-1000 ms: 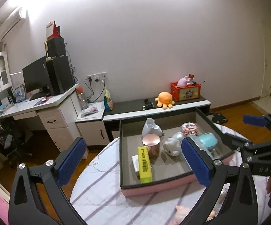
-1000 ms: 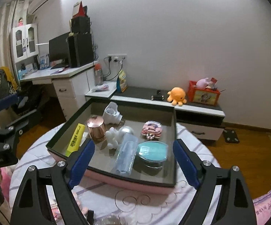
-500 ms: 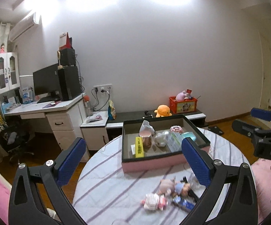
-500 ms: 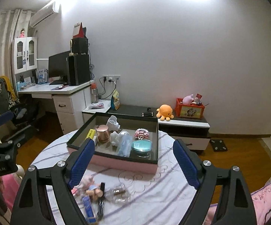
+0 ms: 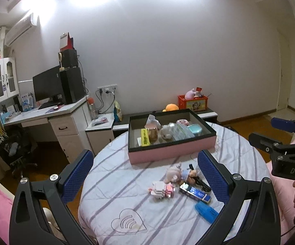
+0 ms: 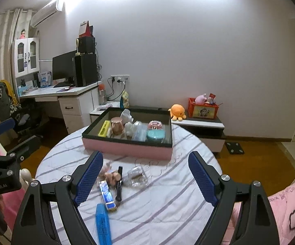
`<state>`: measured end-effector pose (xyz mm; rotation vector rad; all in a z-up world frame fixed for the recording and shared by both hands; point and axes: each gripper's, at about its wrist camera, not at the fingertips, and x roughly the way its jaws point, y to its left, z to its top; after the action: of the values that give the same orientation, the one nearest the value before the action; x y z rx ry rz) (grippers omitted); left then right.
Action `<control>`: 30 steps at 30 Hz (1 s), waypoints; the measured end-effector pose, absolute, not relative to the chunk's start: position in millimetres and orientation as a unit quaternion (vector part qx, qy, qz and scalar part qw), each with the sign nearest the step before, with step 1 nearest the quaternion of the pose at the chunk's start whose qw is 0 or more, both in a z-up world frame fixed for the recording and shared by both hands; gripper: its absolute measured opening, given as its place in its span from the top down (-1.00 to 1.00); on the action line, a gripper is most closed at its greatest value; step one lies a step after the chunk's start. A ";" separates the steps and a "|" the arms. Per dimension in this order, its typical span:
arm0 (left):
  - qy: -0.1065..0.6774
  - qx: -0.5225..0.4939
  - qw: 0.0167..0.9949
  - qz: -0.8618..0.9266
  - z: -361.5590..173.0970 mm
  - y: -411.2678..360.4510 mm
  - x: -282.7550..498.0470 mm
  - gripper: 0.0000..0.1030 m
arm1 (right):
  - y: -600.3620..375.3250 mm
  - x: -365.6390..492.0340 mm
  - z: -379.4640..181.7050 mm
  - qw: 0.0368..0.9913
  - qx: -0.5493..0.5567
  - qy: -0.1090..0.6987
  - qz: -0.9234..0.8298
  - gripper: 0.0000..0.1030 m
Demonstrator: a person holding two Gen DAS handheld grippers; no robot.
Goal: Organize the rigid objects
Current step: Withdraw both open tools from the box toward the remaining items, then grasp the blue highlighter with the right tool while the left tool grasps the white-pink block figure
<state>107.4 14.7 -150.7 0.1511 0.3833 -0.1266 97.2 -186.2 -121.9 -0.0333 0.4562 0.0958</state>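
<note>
Grippers stand back from the work, both empty. The left gripper (image 5: 145,173) has its jaws spread wide with nothing between the pads; the right gripper (image 6: 145,175) is likewise spread and holds nothing. Both look slightly down over the near edge of the round table (image 5: 114,169), a stance that takes in the whole surface, probably to choose a next item.

The pink-sided tray (image 6: 127,146) sits toward the table's far edge, walls up to contain its load: a yellow box (image 6: 103,128) along its left wall, a copper cup (image 6: 117,125), a white figurine (image 6: 128,127), a clear bottle (image 6: 139,132) and a teal case (image 6: 155,134) near its right front corner.

Unsorted items lie loose near the table's middle, well apart from the tray: a small plush doll (image 5: 175,172), a pink-and-white block toy (image 5: 161,187), a blue pack (image 5: 195,193), a blue marker (image 6: 102,222) nearest the near edge, a black clip (image 6: 119,181) and a clear wrapper (image 6: 137,175).

Judgement: the task is partly done; the rigid loose pieces remain to be trayed.
</note>
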 end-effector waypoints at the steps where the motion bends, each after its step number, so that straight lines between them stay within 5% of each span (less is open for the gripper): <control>1: 0.192 0.078 0.976 -0.062 -151.9 14.0 106.8 -1.00 | -185.8 96.6 -123.2 0.972 -0.015 0.229 0.049 -0.69; 21: 0.295 0.105 0.945 -0.089 -219.1 14.0 104.5 -1.00 | -136.2 104.4 -263.1 0.910 -0.031 0.400 0.103 -0.65; 25: 0.309 0.101 0.941 -0.093 -226.9 13.6 109.2 -1.00 | -138.7 103.6 -267.5 0.909 -0.042 0.398 0.114 -0.38; 27: 0.316 0.095 0.939 -0.095 -229.5 12.9 113.4 -1.00 | -141.3 104.3 -265.5 0.908 -0.045 0.398 0.124 0.11; 30: 0.329 0.090 0.935 -0.100 -233.9 11.4 119.8 -1.00 | -152.4 104.1 -263.3 0.904 -0.040 0.403 0.138 0.35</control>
<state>119.8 11.4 -233.9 0.1832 0.6725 -0.2047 104.1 -152.4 -263.3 -0.0822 0.8335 0.2844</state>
